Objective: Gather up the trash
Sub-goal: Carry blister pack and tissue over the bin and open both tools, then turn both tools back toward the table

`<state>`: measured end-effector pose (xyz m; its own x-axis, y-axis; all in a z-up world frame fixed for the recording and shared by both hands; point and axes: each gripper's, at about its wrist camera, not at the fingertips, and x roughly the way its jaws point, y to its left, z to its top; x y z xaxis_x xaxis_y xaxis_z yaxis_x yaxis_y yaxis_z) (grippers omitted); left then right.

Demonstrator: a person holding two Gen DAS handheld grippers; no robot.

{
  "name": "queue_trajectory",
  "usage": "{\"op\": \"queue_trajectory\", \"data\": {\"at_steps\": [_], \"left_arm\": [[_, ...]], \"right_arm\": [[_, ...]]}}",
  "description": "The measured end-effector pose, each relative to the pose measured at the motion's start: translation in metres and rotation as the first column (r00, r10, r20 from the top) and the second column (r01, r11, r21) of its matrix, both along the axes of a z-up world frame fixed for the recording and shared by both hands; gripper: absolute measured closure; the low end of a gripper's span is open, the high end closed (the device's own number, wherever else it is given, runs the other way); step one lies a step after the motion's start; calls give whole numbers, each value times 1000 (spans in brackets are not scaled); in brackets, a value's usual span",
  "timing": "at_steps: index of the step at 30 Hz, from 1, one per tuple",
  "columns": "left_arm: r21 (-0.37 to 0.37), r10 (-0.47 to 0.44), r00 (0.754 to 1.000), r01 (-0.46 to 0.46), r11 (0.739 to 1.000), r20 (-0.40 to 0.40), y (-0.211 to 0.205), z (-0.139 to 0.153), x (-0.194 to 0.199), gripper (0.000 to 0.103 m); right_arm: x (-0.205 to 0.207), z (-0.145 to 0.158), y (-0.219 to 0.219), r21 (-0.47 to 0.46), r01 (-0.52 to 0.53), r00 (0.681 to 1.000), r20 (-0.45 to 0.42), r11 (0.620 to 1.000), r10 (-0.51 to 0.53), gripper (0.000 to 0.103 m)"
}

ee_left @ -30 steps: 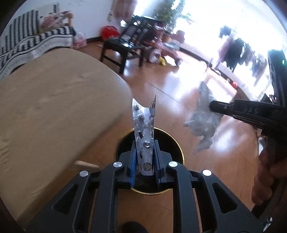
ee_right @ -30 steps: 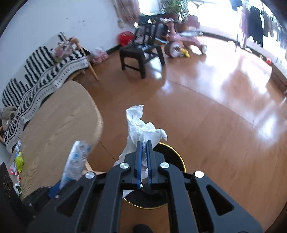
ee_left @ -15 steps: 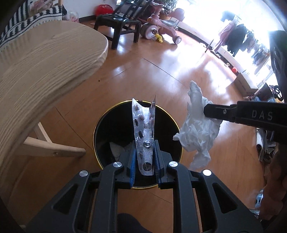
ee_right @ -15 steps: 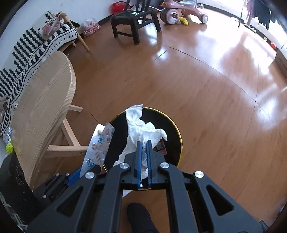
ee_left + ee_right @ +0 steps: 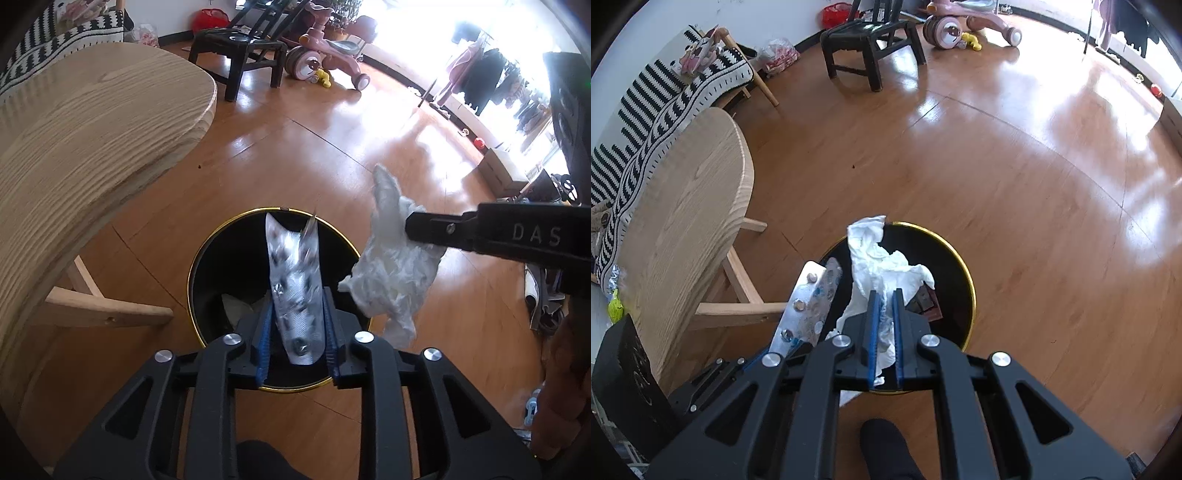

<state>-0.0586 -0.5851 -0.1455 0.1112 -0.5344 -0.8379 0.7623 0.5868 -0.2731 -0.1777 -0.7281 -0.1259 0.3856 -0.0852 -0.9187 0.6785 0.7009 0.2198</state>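
Note:
A black round bin with a gold rim (image 5: 192, 266) (image 5: 971, 291) stands on the wood floor below both grippers. My left gripper (image 5: 297, 325) has its jaws parted around a silver pill blister pack (image 5: 295, 291), which looks blurred, directly above the bin mouth. The pack also shows in the right wrist view (image 5: 809, 302). My right gripper (image 5: 885, 325) is shut on a crumpled white tissue (image 5: 879, 269) over the bin. The tissue also shows in the left wrist view (image 5: 391, 273), right of the rim. Some trash lies inside the bin.
A round light-wood table (image 5: 74, 147) (image 5: 683, 206) with wooden legs stands left of the bin. A black stool (image 5: 871, 44), a pink ride-on toy (image 5: 325, 48) and a striped sofa (image 5: 646, 99) lie farther back. A dark-socked foot (image 5: 886, 450) is below.
Both grippers have come over the bin and tilted down. The left jaws have widened and the blister pack now looks blurred and slightly lower between them. The right still grips the tissue.

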Motion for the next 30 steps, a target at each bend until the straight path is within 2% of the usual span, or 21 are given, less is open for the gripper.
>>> {"op": "queue_trajectory", "data": {"at_steps": [2, 4, 5, 6, 7, 14, 20, 25, 30], "left_arm": [[-9, 0, 1000, 0, 1000, 4, 0, 1, -2, 46], [-25, -2, 1000, 2, 1000, 9, 1, 3, -4, 42], [-28, -8, 1000, 8, 1000, 7, 0, 4, -5, 40], [-29, -13, 1000, 13, 999, 5, 0, 4, -6, 39], [-31, -16, 1000, 16, 999, 5, 0, 5, -8, 37], [-35, -24, 1000, 25, 999, 14, 9, 12, -13, 24], [-48, -24, 998, 27, 999, 56, 38, 42, -15, 13], [-55, -9, 981, 20, 998, 192, 112, 93, 0, 10], [-63, 105, 954, -91, 994, 280, 223, 129, 30, 9]], "right_arm": [[1, -1, 0, -2, 0, 1000, -7, 1000, 0, 95], [1, 0, -3, 4, 9, 1000, 0, 1000, -9, 85], [2, 1, -6, 5, 12, 1000, 6, 1000, -12, 63], [1, 4, -6, -1, 15, 1000, 22, 1000, -15, 37], [1, 7, -6, -21, 18, 999, 33, 1000, -18, 32], [0, 18, -3, -30, 34, 998, 61, 999, -32, 31], [1, 50, 8, -59, 49, 990, 137, 997, -40, 31], [17, 86, 50, -90, -15, 976, 214, 996, 34, 31], [52, 115, 120, -126, -137, 952, 256, 983, 165, 31]]}}
